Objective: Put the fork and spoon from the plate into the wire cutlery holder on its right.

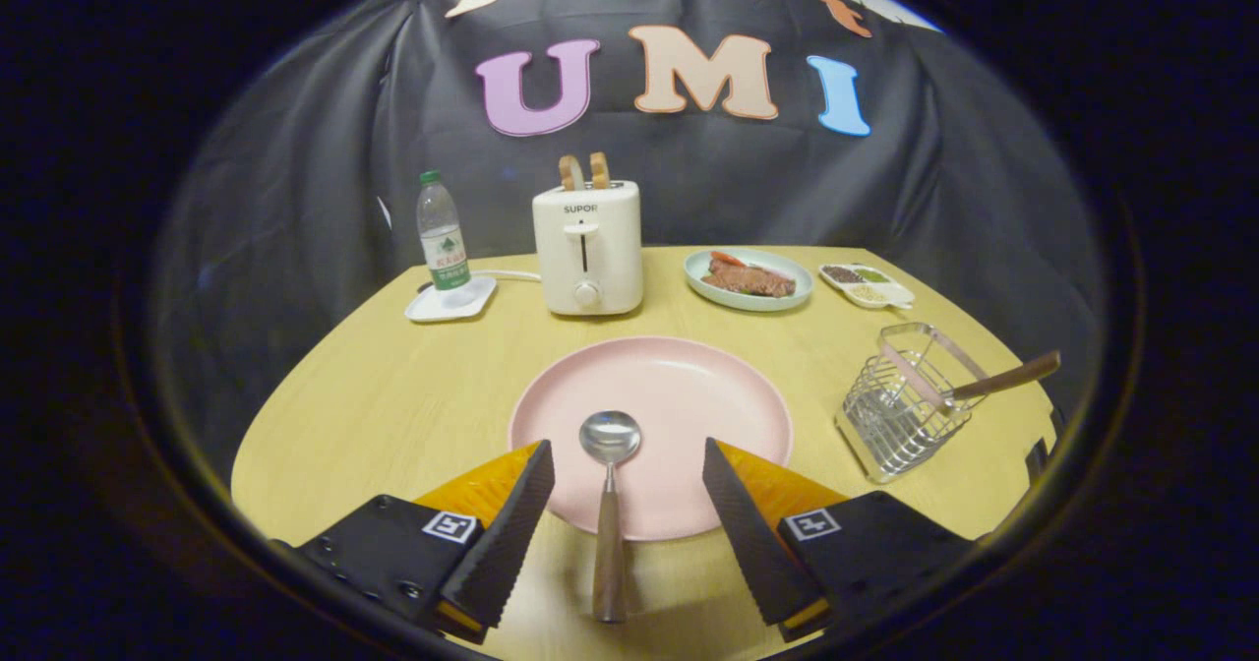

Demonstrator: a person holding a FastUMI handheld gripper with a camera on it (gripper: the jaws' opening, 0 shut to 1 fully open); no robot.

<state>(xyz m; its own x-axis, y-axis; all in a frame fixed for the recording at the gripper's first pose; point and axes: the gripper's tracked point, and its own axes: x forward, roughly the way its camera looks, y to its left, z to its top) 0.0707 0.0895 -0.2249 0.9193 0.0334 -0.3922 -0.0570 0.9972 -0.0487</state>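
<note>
gripper (628, 464) spread, fingers either side of spoon | spoon (609, 504) bowl on plate (689, 395), handle over near rim | holder (900, 415) right of plate, wooden handle (1003, 378) sticking out

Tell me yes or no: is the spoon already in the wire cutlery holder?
No, the spoon lies on the pink plate, between the open gripper's fingers.
</note>
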